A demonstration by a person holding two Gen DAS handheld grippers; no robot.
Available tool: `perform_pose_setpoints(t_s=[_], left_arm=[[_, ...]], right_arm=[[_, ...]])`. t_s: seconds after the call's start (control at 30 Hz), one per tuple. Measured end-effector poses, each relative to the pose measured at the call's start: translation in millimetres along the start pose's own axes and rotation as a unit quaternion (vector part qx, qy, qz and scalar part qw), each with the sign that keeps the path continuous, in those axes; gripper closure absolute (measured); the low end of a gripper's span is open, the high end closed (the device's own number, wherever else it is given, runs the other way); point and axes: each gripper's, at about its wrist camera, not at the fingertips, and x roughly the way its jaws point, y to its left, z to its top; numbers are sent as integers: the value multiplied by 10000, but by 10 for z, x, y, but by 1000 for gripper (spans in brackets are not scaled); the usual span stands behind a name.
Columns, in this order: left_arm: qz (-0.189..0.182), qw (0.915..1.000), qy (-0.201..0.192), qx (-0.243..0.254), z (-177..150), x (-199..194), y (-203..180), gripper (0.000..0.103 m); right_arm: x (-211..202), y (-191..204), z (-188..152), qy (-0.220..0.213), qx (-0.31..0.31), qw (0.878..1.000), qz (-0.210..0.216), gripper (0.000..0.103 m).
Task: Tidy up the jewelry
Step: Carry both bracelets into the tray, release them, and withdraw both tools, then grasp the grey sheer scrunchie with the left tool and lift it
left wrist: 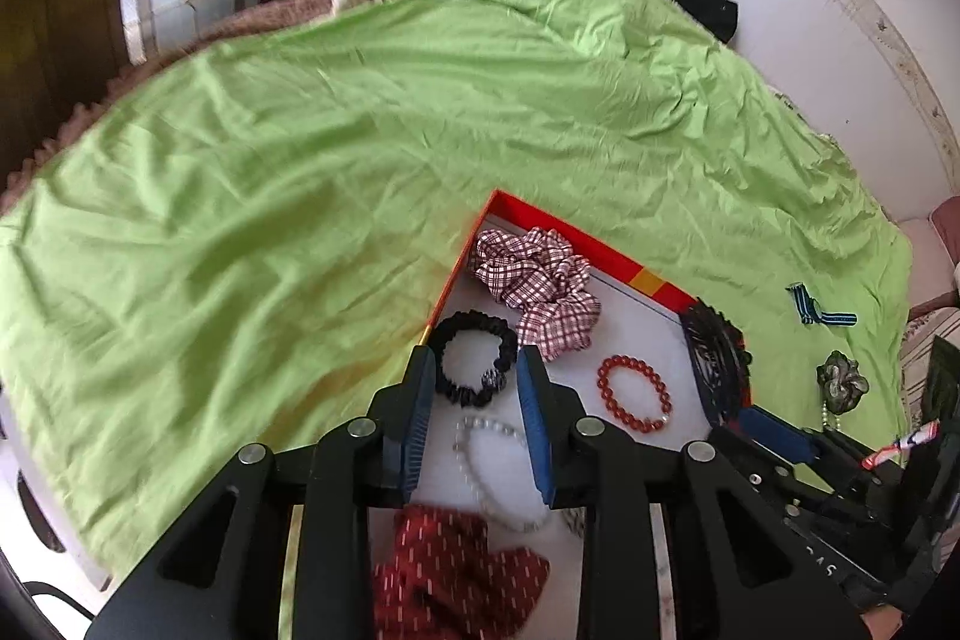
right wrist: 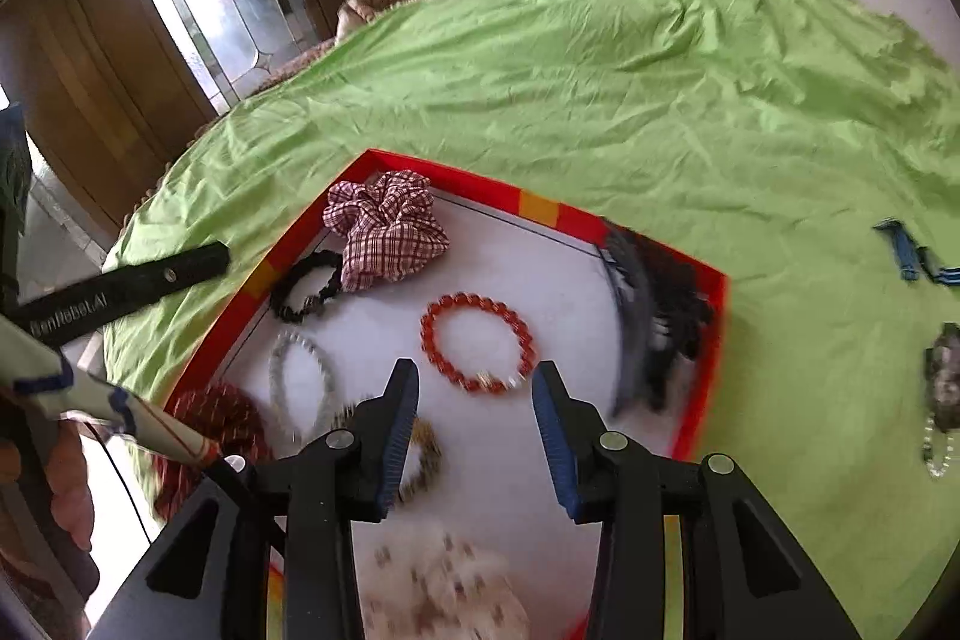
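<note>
With both grippers hanging over the red tray [right wrist: 543, 211], this reads as the gap between a drop-off and the next pick.

Left gripper [left wrist: 474, 376]: jaws apart, nothing between the pads. It sits above the tray's left edge, over the black scrunchie [left wrist: 474, 364] and the pearl bracelet [left wrist: 498, 466].

Right gripper [right wrist: 474, 388]: jaws apart, empty, over the tray's middle, just short of the red bead bracelet [right wrist: 477, 343].

Already in the tray:
- plaid scrunchie [right wrist: 387, 226] at the far corner
- black scrunchie beside it on the left edge
- pearl bracelet and dark red scrunchie [left wrist: 456, 574] down the left side
- red bead bracelet in the centre
- a dark comb-like piece [right wrist: 654, 304] against the right edge, blurred, can't say exactly what
- something pale and spotted [right wrist: 444, 592] at the near edge, too blurred to name

Still out on the green sheet [right wrist: 600, 88], beyond the tray's right edge: blue striped ribbon [left wrist: 819, 310], a dark patterned scrunchie [left wrist: 843, 379] and a pale bead strand [right wrist: 936, 454] touching it.

My read: mostly sorted, three items left. The next move calls for the right gripper to swing out past the right edge, drop onto one stray, and close. The scrunchie is soft and bulky, an easy pinch. The ribbon lies flat on loose cloth, so there's a risk of grabbing sheet with it. The bead strand may drag along with the scrunchie.
</note>
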Motion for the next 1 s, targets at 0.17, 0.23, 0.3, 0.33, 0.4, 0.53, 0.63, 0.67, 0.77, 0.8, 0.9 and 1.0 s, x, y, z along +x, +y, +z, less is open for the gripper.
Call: perform_pose_setpoints(t_s=[0.17, 0.23, 0.3, 0.33, 0.4, 0.53, 0.63, 0.67, 0.77, 0.8, 0.9, 1.0], left_arm=[[121, 9992, -368, 52, -256, -478, -199, 64], [71, 9990, -422, 136, -372, -591, -336, 63], [-2, 9986, -461, 268, -513, -688, -519, 61], [-47, 9984, -455, 335, -585, -729, -614, 61], [-209, 9977, -452, 461, -746, -808, -813, 59], [-536, 9954, -353, 717, -1046, -863, -1238, 56], [-718, 9926, -196, 958, -1236, -841, -1573, 56], [-752, 9915, -169, 1048, -1292, -836, -1673, 56], [-854, 9873, -47, 1337, -1475, -794, -1994, 56], [-873, 9861, 7, 1411, -1535, -770, -2085, 56], [-884, 9835, 150, 1569, -1681, -676, -2278, 56], [-861, 9813, 291, 1697, -1793, -563, -2414, 56]], right_arm=[[-439, -171, -325, -241, 28, 9997, -95, 55], [-595, -280, -488, -316, 145, 9993, -124, 54], [-744, -411, -684, -362, 299, 9988, -168, 53], [-792, -466, -768, -368, 359, 9985, -193, 53], [-917, -616, -993, -392, 546, 9973, -284, 53], [-1136, -893, -1370, -403, 844, 9945, -480, 53], [-1350, -1153, -1640, -470, 1087, 9906, -684, 53], [-1415, -1236, -1712, -492, 1145, 9893, -765, 53], [-1626, -1502, -1951, -549, 1366, 9833, -1068, 53], [-1709, -1610, -2045, -569, 1461, 9806, -1176, 53], [-1887, -1860, -2238, -618, 1707, 9739, -1361, 53], [-2050, -2077, -2422, -666, 1974, 9663, -1510, 52]])
